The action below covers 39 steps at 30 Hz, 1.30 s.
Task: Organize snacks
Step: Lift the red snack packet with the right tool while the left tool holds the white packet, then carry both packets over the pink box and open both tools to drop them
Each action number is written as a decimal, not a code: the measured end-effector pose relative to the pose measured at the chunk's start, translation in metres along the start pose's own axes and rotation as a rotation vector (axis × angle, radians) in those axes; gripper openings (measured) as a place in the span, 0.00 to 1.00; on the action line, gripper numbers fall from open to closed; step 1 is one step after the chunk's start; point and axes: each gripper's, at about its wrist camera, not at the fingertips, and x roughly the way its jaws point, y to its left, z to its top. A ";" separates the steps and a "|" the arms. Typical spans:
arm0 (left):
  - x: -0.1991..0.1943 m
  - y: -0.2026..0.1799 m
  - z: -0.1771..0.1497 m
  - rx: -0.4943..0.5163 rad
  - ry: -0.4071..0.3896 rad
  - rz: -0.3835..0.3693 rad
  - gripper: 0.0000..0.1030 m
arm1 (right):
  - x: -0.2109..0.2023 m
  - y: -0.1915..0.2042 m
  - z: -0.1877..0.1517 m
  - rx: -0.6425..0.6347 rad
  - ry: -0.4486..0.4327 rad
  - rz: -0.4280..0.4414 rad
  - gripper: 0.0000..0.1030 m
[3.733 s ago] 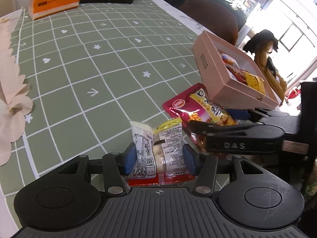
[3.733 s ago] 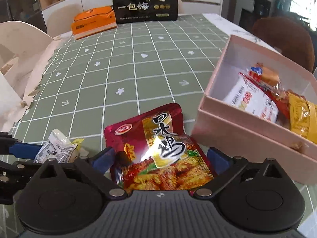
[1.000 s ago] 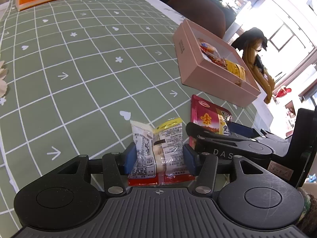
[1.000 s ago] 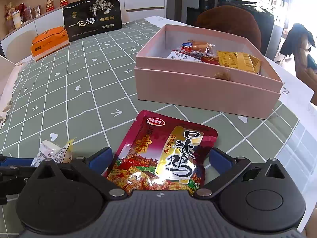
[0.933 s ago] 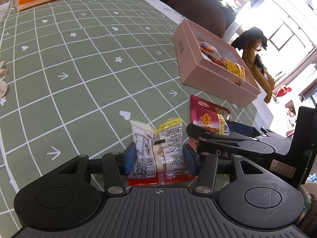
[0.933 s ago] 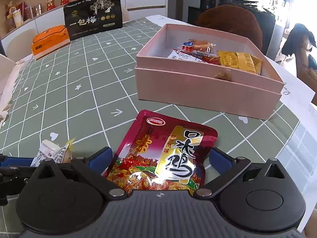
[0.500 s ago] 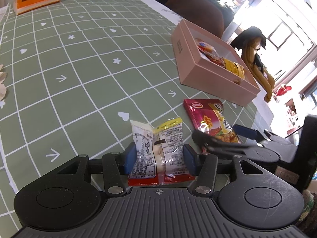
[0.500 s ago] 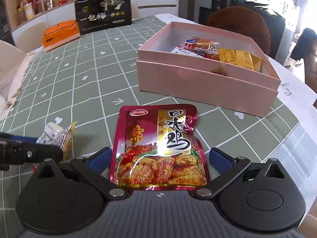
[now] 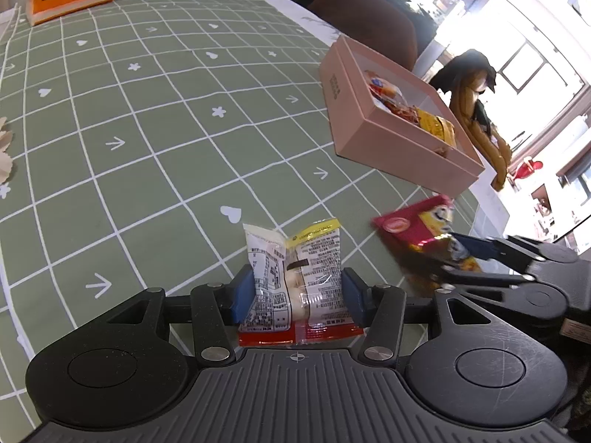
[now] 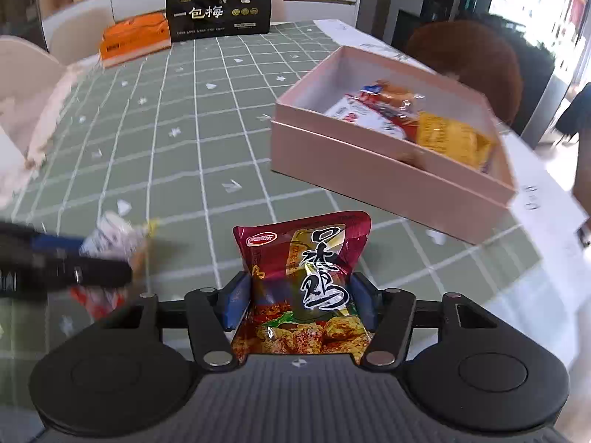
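Two claws grip packets for the pink cardboard box (image 10: 388,181) at right: left claw (image 9: 297,297) clenches the white-and-yellow plastic snack packet (image 9: 295,277), right claw (image 10: 301,304) the dark-red foil pouch (image 10: 306,280).

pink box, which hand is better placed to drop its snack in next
Right, probably. The right gripper, shut on the red chicken snack bag, has the pink box just ahead and to its right. The left gripper, shut on the white snack pack, sits farther from the box, with the right gripper on that side.
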 end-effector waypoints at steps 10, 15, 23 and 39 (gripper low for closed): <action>0.003 -0.035 0.003 0.103 0.024 -0.020 0.54 | -0.054 -0.054 -0.005 0.171 -0.106 -0.045 0.54; -0.024 -0.066 0.052 0.156 -0.136 -0.127 0.54 | -0.087 -0.078 -0.001 0.253 -0.211 -0.056 0.54; 0.027 -0.135 0.179 0.267 -0.235 -0.223 0.57 | -0.089 -0.088 -0.003 0.342 -0.250 -0.046 0.55; 0.025 -0.028 0.112 -0.010 -0.201 -0.126 0.52 | -0.088 -0.107 0.065 0.348 -0.335 -0.021 0.55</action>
